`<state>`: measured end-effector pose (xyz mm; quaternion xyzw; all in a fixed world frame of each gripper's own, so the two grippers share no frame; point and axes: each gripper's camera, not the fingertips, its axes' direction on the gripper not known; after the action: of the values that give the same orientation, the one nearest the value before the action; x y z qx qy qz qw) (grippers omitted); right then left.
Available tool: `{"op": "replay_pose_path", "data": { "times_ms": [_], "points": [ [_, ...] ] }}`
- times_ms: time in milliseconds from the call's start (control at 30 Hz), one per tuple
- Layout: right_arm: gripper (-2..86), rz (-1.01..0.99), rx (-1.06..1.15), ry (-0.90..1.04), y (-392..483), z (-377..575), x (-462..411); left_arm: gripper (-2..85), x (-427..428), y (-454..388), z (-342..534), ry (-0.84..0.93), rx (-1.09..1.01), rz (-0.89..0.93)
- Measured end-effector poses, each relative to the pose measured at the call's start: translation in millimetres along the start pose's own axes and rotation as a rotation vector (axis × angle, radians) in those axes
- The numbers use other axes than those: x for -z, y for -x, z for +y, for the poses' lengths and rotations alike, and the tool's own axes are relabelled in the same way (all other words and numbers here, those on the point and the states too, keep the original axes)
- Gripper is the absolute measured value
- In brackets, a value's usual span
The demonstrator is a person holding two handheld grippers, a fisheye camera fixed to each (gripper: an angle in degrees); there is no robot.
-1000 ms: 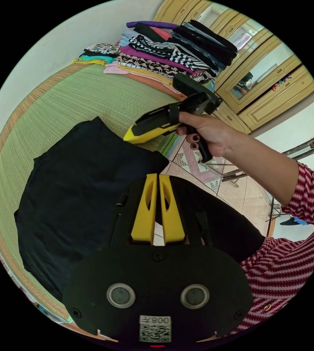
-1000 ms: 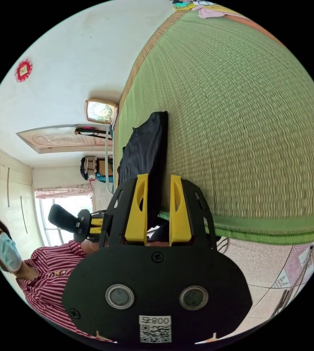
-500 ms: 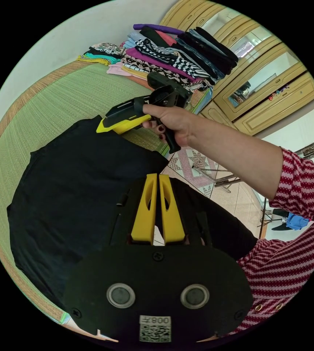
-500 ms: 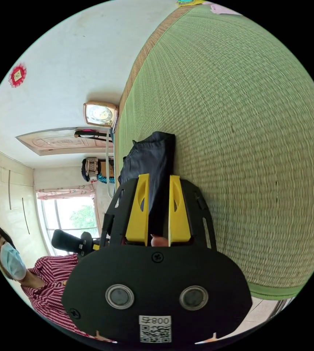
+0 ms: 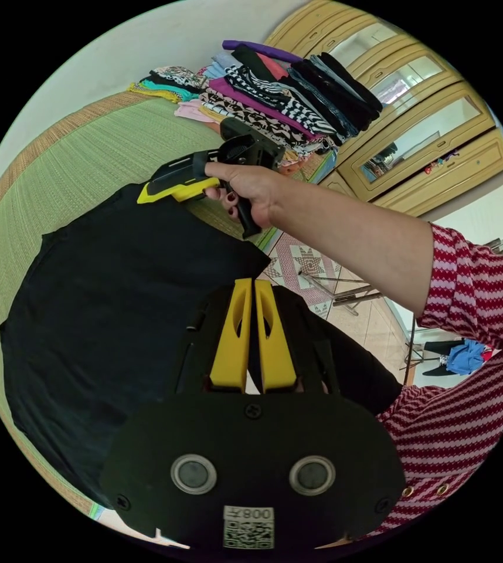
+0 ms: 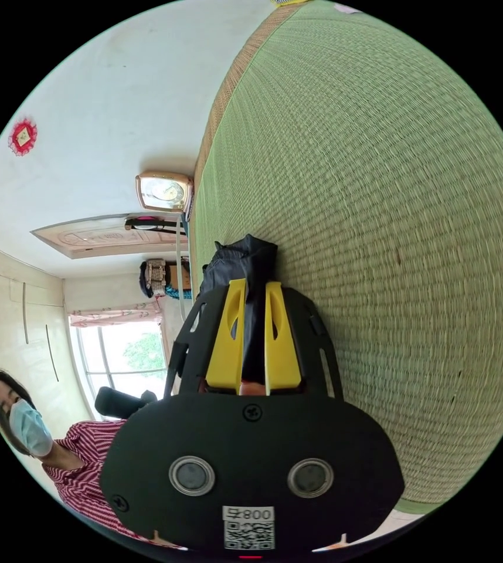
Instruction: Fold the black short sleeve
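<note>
Black short sleeve spread flat on the green woven mat, directly ahead of the left gripper, whose jaws stand nearly together on the shirt's near edge; whether cloth is pinched between them cannot be told. The right gripper reaches a far corner of the shirt, jaws narrowed around a raised fold without clearly pressing it. Step in hand, as judged: securing two edge points. The next move calls for firm grips, then carrying one side across

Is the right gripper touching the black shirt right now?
Touching. In the right gripper view, the right gripper has a bunched fold of the black shirt running between its yellow jaws, which sit close against the cloth on both sides.
</note>
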<state>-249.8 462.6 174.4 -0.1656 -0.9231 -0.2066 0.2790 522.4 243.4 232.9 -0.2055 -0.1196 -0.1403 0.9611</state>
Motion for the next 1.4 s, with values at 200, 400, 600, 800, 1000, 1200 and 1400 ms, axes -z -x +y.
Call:
{"op": "replay_pose_path", "data": {
  "times_ms": [200, 400, 600, 800, 1000, 1200, 1400],
  "points": [
    [2.7, -0.009, 0.005, -0.020, -3, -5, 9, 0.6, -2, 12, 2, -0.015, 0.005, 0.014],
    [2.2, 0.010, -0.001, -0.034, -2, -9, 22, 0.6, -10, 25, 3, -0.025, 0.005, 0.031],
    [2.2, 0.006, -0.020, -0.043, -4, -11, 31, 0.6, -24, 41, 5, -0.017, 0.004, 0.041],
    [2.3, 0.041, -0.013, -0.046, 5, -15, 47, 0.6, -37, 57, 5, -0.021, -0.010, 0.049],
    [2.8, 0.066, -0.013, -0.048, 8, -16, 64, 0.6, -55, 80, 10, -0.035, 0.004, 0.068],
    [3.1, 0.035, -0.035, -0.057, 7, -21, 79, 0.6, -78, 106, 16, -0.031, 0.005, 0.073],
    [2.3, 0.024, -0.046, -0.074, 19, -26, 98, 0.6, -103, 134, 24, -0.045, 0.010, 0.087]
  ]
}}
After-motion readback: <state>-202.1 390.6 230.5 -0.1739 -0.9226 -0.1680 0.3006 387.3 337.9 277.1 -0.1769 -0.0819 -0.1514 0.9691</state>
